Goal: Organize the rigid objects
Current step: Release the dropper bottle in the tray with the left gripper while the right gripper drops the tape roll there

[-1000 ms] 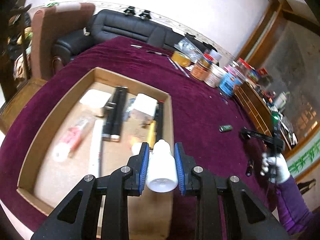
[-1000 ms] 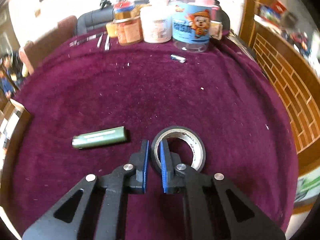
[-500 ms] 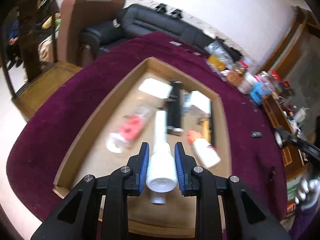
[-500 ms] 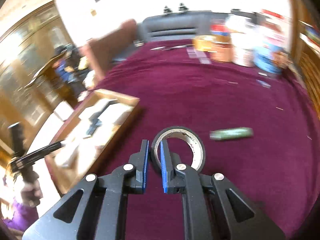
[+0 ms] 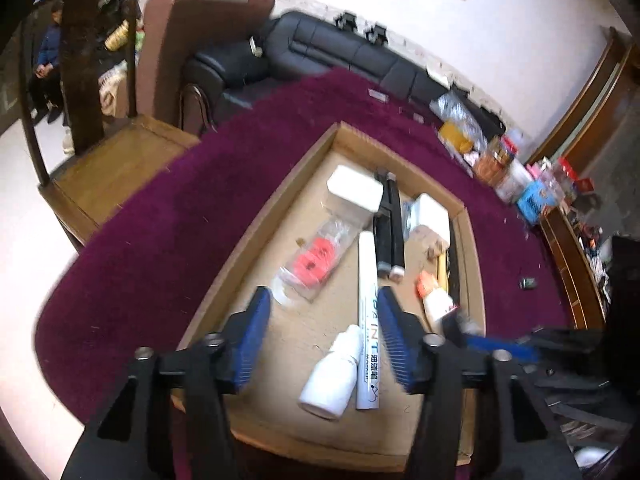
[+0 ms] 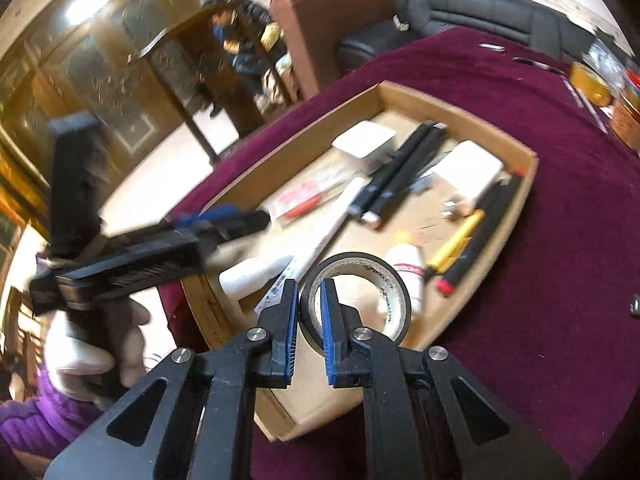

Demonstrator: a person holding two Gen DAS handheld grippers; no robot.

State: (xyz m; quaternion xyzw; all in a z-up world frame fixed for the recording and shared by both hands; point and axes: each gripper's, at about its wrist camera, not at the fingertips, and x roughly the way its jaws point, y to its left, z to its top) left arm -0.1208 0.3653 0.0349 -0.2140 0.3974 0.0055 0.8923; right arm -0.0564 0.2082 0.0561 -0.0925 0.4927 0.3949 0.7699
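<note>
A shallow cardboard tray (image 5: 256, 224) lies on the purple tablecloth and shows in the right wrist view too (image 6: 524, 200). My left gripper (image 5: 324, 344) is open above the tray's near end. A white bottle (image 5: 332, 372) lies on the tray floor below it, beside a white paint marker (image 5: 368, 320). The bottle also shows in the right wrist view (image 6: 252, 276). My right gripper (image 6: 309, 320) is shut on the rim of a black tape roll (image 6: 384, 292) and holds it above the tray's near corner. The left gripper also shows in the right wrist view (image 6: 224, 220), blurred.
The tray also holds white boxes (image 5: 354, 190), black sticks (image 5: 390, 224), a red-and-clear packet (image 5: 316, 260), an orange-capped bottle (image 5: 434, 300) and a yellow pen (image 6: 456, 244). Jars (image 5: 512, 176) crowd the table's far right. A small dark cylinder (image 5: 527, 282) lies on the cloth.
My left gripper has opened and let go of the white bottle, which now lies in the tray. My right gripper has carried the tape roll left, over the tray.
</note>
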